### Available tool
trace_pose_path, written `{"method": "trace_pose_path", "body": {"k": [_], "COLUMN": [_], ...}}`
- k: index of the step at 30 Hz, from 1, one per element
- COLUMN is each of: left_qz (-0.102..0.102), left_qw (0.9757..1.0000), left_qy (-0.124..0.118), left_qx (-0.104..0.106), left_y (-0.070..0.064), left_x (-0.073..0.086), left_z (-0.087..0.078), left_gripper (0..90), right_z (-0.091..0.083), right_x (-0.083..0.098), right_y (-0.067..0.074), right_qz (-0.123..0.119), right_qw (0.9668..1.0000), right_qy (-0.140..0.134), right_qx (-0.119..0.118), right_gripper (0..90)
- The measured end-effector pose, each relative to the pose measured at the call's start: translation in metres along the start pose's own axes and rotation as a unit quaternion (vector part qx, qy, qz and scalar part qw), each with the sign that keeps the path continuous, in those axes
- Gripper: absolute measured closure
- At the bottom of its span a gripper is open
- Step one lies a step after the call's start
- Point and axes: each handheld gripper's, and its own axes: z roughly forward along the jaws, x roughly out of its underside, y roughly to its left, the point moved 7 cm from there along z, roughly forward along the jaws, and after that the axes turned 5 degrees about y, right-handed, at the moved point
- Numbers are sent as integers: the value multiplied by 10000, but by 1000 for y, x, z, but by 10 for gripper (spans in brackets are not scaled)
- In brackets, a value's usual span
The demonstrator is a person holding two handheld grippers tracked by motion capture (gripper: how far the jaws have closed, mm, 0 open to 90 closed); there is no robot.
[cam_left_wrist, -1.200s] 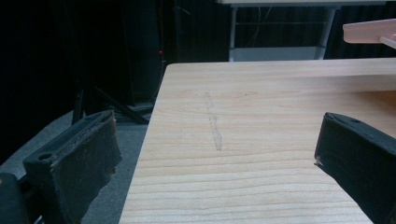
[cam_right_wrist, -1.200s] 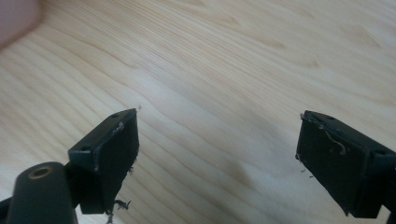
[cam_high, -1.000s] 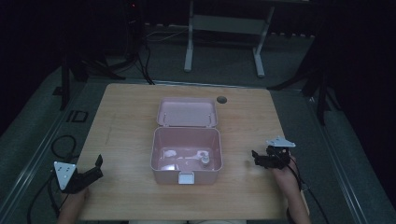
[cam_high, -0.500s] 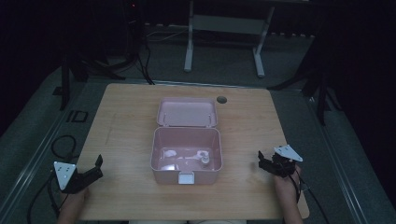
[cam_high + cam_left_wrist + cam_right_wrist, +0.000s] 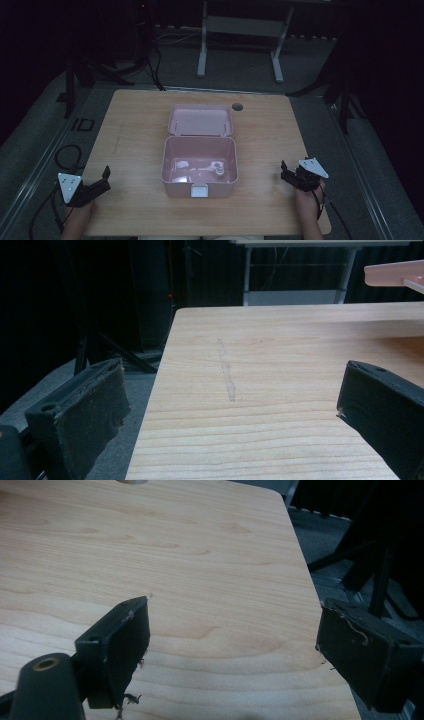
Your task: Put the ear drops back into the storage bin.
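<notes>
Pink box (image 5: 199, 167), lid (image 5: 200, 120) swung fully back and resting behind it, sits at the middle of the worktop (image 5: 135, 130), latch side toward the person; this leaves the interior open from above and from either side. Contents: a few small whitish items (image 5: 200, 170) on the box floor, too dim and small to identify. Left claw (image 5: 97, 184): at the near left corner of the worktop, well apart from the box, jaws spread wide, holding nothing; its own view shows bare wood between the jaws, one jaw hanging past the worktop's edge, and a pink edge at upper right that may be the lid. Right claw (image 5: 289, 175): near the right edge, level with the box front, well apart from it, jaws likewise wide and empty, bare wood between them in its own view. Judgement: both claws are parked clear on opposite flanks, open in readiness, so either could reach into the box unobstructed. Round hole (image 5: 237, 107) in the worktop behind the lid.
</notes>
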Motion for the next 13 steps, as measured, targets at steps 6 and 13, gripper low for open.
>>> {"method": "trace_pose_path", "body": {"k": [6,13], "left_qz": [-19,-29], "left_qw": [10000,10000], "left_qy": [-1,6], "left_qx": [-4,-10], "left_y": [0,1], "left_x": [0,0], "left_z": [0,0], "left_gripper": [3,3], "right_z": [0,0], "right_x": [1,0], "right_y": [2,0], "right_qz": [-51,2], "right_qw": [10000,9999], "right_qy": [-42,-50], "right_qx": [75,95], "right_gripper": [137,137]}}
